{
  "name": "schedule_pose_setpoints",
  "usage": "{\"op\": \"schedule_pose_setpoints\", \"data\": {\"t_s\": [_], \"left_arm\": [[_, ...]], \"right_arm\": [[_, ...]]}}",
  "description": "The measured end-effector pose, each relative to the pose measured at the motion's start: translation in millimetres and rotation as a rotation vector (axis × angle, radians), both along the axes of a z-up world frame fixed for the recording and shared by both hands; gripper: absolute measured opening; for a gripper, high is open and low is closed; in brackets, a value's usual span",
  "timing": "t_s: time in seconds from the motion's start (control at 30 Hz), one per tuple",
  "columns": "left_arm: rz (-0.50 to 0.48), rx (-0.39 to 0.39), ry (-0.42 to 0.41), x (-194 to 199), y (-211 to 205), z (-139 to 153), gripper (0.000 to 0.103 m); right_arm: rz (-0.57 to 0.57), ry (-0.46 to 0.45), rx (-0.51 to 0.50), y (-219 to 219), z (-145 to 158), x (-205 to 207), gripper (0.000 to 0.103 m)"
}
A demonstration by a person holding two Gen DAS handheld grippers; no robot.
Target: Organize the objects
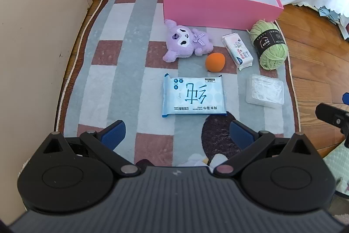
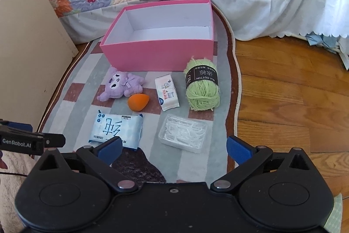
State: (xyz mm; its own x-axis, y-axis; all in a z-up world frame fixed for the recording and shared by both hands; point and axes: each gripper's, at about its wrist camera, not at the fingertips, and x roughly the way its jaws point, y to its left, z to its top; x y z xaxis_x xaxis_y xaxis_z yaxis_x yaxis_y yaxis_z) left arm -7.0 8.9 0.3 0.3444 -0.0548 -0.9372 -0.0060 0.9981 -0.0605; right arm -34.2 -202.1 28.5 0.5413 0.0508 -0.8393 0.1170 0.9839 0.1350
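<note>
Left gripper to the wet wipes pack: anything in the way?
Nothing visible. The left gripper is open and empty, and the wet wipes pack lies flat on the rug just ahead of its fingertips with only bare rug between. The orange makeup sponge and purple plush toy lie beyond the pack.

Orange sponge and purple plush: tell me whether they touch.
Apart. The left wrist view shows a strip of rug between the orange sponge and the purple plush; the right wrist view shows them close, with the gap less plain.
</note>
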Motion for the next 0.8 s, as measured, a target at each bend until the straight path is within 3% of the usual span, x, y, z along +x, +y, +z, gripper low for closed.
{"op": "schedule_pose_setpoints", "data": {"t_s": [0.53, 0.8], "left_arm": [[-0.003, -0.001, 0.004, -1.7, -1.0, -0.4, 0.103], [-0.001, -0.002, 0.006, -1.5, -0.1, -0.4, 0.103]], "right_arm": [[-0.056, -0.04, 0.015, -2.2, 0.0, -3.9, 0.103], [0.008, 0.023, -0.002, 3.6, -3.5, -3.0, 0.103]]}}
